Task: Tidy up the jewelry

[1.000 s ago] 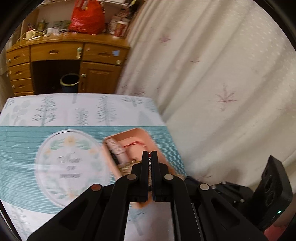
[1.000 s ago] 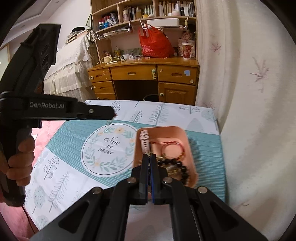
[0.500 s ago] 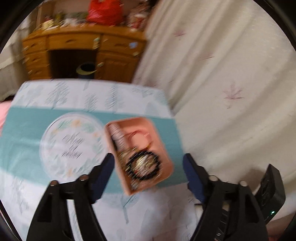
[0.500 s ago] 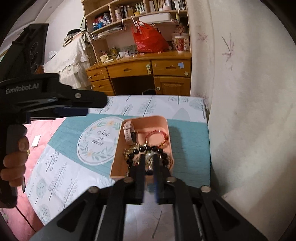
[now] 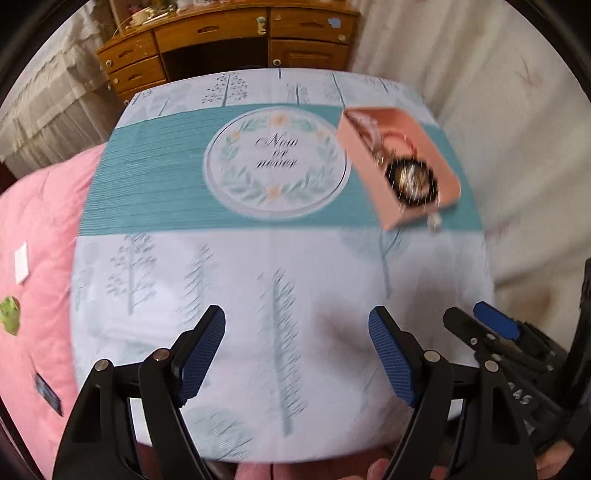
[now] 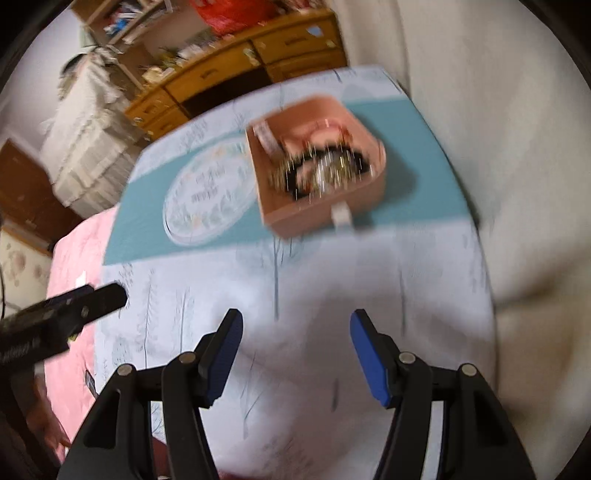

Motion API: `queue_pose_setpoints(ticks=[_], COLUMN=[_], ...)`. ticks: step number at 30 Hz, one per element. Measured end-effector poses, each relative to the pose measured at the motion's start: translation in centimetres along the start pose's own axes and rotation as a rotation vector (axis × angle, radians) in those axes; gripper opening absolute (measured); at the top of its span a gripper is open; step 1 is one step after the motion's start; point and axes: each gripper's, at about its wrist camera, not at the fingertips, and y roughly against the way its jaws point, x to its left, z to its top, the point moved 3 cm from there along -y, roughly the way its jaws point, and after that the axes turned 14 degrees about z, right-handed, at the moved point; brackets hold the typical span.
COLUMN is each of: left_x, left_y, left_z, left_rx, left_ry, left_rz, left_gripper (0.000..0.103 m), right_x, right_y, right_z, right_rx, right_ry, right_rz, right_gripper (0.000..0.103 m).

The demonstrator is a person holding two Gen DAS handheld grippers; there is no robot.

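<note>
A pink jewelry tray (image 5: 439, 147) sits on the teal band of the tablecloth at the far right; it also shows in the right wrist view (image 6: 376, 173). It holds a black bead bracelet (image 5: 412, 181), a red string bracelet (image 5: 400, 138) and a watch, all blurred. A small white tag (image 6: 341, 216) lies at its near edge. My left gripper (image 5: 297, 343) is open and empty, well back over the white near part of the table. My right gripper (image 6: 295, 343) is open and empty, also back from the tray.
The tablecloth has a round "Now or never" print (image 5: 275, 162) left of the tray. A pink bedspread (image 5: 33, 240) lies left of the table, a white curtain (image 5: 517, 110) to the right. A wooden desk (image 5: 236, 33) stands behind.
Both grippers have opened from shut and pulled back and up from the tray. The views now look down on the table from farther away.
</note>
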Motion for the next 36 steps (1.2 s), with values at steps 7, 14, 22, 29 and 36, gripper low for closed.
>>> queue_pose_setpoints(ticks=[7,14,22,29,36], left_x=[3.4,3.1,1.7,1.5,2.0], left_y=[2.6,8.4,8.5,9.4,9.3], left_z=[-3.1,-1.6,-2.9,-3.8,-4.2], left_rx=[-0.017,-0.143,-0.147,-0.185,-0.177], left_ry=[-0.047,0.008,0.04,0.044,0.045], left_rz=[0.037,0.012,0.029,0.076,0.08], left_gripper=[0.082,0.102,0.102,0.102,0.102], right_x=[5.9,8.3,7.2,8.1,8.7], right_y=[0.8,6.3,7.4,8.5,8.5], right_z=[-5.6,-4.0,-4.5,-4.2,-4.5], right_rx=[0.089,0.023,-0.022,-0.082,-0.091], right_ry=[0.078,0.156,0.164,0.21,0.22], right_rz=[0.011,-0.033,-0.091,-0.11,-0.118], right_gripper=[0.078,0.09,0.095,0.103,0.103])
